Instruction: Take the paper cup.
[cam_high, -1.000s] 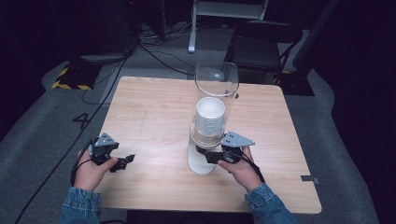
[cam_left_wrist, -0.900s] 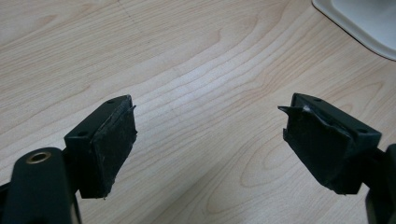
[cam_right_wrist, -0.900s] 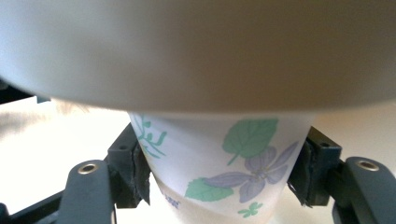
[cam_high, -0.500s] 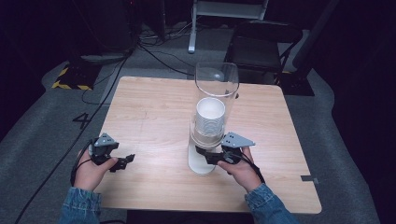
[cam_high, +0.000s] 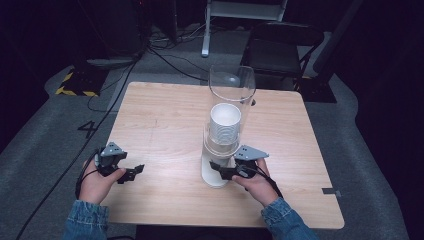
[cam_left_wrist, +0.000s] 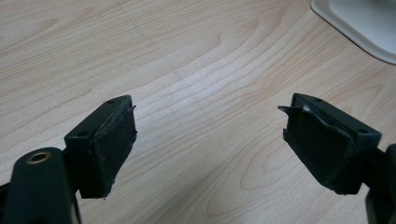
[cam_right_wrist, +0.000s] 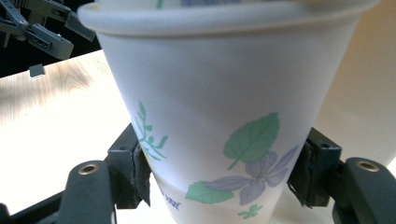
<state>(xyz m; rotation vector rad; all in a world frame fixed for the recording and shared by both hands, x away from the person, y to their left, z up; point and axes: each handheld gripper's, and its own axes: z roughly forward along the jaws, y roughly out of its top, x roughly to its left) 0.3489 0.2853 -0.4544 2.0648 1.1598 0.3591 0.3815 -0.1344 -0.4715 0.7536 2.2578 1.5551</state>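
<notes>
Right tool (cam_right_wrist: 219, 182) gripping bottom paper cup (cam_right_wrist: 224, 121), dispenser (cam_high: 231, 95)

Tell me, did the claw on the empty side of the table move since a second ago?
No. The left claw sits at the same spot on the wooden table, just as far from the white dispenser base, open and holding nothing.

cup stack (cam_high: 224, 131) in dispenser tube (cam_high: 231, 107), mid-table (cam_high: 165, 120), chair (cam_high: 282, 50) behind

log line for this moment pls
right tongs: shut on bottom paper cup | left tongs: open, nothing between | cup dispenser: upright on table
</notes>
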